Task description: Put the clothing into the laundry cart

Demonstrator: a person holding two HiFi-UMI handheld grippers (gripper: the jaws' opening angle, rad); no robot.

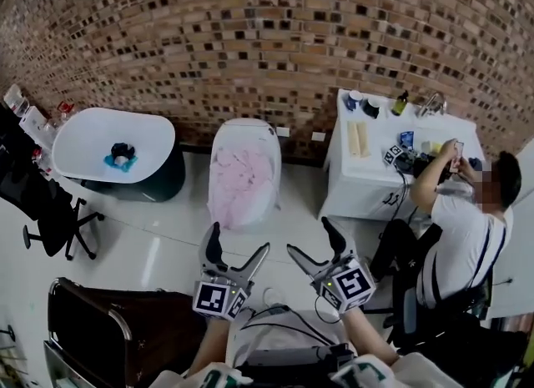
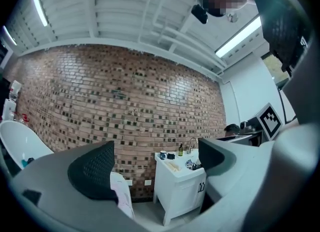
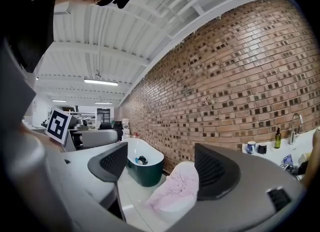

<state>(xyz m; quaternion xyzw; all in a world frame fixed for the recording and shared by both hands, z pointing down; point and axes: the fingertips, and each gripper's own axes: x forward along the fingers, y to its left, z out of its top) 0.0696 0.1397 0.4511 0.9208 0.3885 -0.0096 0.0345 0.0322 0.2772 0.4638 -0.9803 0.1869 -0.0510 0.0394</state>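
Left claw [image 1: 240,238] wide, empty | right claw [image 1: 308,236] wide, empty | pink clothing [image 1: 242,173] well apart

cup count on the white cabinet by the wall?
2. A white cup and a dark cup stand side by side at the back left of the cabinet top, beside the bottle. The person may hide more.

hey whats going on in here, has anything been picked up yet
Not yet. A person holds the left gripper and right gripper out in front, both with jaws apart and nothing between them. They point toward pink clothing draped over a white toilet-like fixture by the brick wall. The dark laundry cart stands at the person's lower left. Another person sits at the white vanity.
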